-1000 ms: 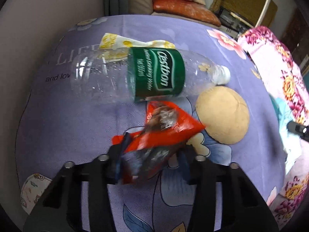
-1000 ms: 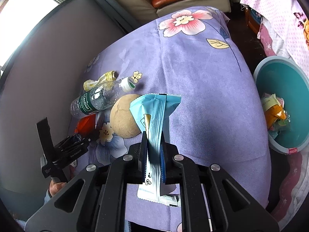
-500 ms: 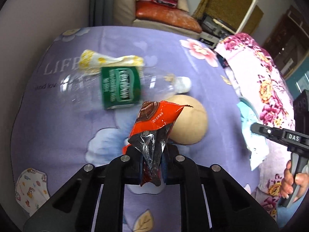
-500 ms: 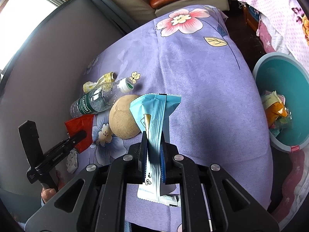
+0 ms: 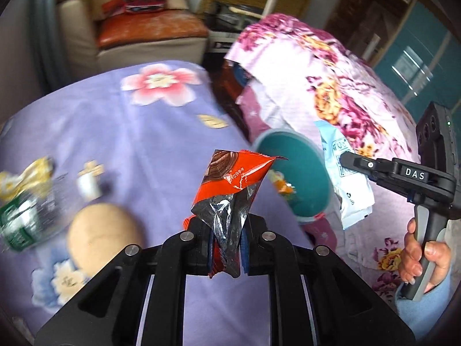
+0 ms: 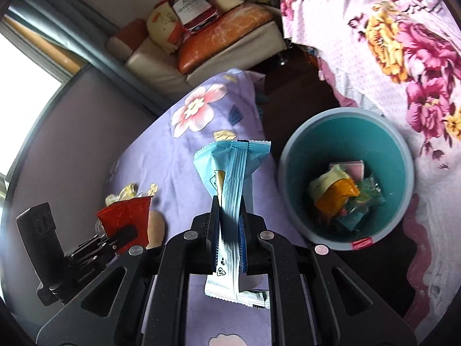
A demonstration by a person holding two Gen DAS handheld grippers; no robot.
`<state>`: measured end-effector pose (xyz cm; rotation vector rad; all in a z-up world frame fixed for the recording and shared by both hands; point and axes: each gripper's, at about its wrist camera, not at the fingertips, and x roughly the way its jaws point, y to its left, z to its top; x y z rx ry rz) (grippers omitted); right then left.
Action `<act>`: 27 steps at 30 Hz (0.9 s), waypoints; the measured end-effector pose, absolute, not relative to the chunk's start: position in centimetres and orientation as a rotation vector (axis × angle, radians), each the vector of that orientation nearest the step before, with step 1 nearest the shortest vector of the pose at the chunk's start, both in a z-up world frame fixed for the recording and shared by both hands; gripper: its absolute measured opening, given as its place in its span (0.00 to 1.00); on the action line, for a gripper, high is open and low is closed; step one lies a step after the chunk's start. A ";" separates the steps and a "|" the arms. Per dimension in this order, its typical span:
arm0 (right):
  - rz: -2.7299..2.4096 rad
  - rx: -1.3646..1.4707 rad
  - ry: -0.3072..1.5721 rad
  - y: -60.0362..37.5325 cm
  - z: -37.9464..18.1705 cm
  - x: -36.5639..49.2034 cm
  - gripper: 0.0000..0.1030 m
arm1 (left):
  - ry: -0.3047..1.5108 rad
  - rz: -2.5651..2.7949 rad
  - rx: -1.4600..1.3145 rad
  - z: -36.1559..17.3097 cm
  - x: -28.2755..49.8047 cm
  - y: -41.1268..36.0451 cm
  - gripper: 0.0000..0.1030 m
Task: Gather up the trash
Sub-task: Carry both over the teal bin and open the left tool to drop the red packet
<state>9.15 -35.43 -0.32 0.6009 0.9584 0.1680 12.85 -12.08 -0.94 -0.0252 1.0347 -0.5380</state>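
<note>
My left gripper (image 5: 226, 245) is shut on a red and silver snack wrapper (image 5: 233, 173), held up above the purple floral cloth (image 5: 144, 144). My right gripper (image 6: 229, 230) is shut on a light blue packet (image 6: 230, 167), which stands upright between its fingers. A teal bin (image 6: 331, 144) sits on the floor to the right of the cloth, with several wrappers inside. The left wrist view shows the right gripper (image 5: 345, 161) and its packet (image 5: 345, 184) beside the bin (image 5: 305, 161). In the right wrist view the left gripper (image 6: 126, 232) holds the red wrapper (image 6: 126, 210) at lower left.
A clear bottle with a green label (image 5: 23, 219), a yellow wrapper (image 5: 31, 173) and a tan round thing (image 5: 100, 230) lie on the cloth at left. A pink floral blanket (image 5: 331, 86) borders the bin. A sofa (image 5: 144, 28) stands behind. A hand (image 5: 417, 256) grips the right handle.
The left gripper closed on the red wrapper, lifted it off the cloth and swung right toward the bin. The right gripper carried the blue packet rightward, so the bin now looms closer.
</note>
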 end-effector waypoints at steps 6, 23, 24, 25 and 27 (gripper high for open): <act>0.056 0.632 0.923 -41.8 -0.5 8.9 0.10 | 1.071 -0.640 0.042 -2.4 15.0 -20.9 0.14; -0.013 0.660 0.958 -48.3 -3.6 10.8 0.10 | 1.153 -0.670 0.139 -7.1 18.3 -29.9 0.57; -0.014 0.660 0.962 -48.3 -3.7 11.0 0.10 | 1.142 -0.662 0.142 -7.0 18.3 -30.0 0.68; -0.015 0.660 0.963 -48.2 -3.8 11.0 0.10 | 1.133 -0.657 0.143 -6.9 18.4 -29.9 0.75; -0.017 0.661 0.965 -48.2 -3.9 11.2 0.10 | 1.128 -0.649 0.142 -6.8 18.6 -29.8 0.82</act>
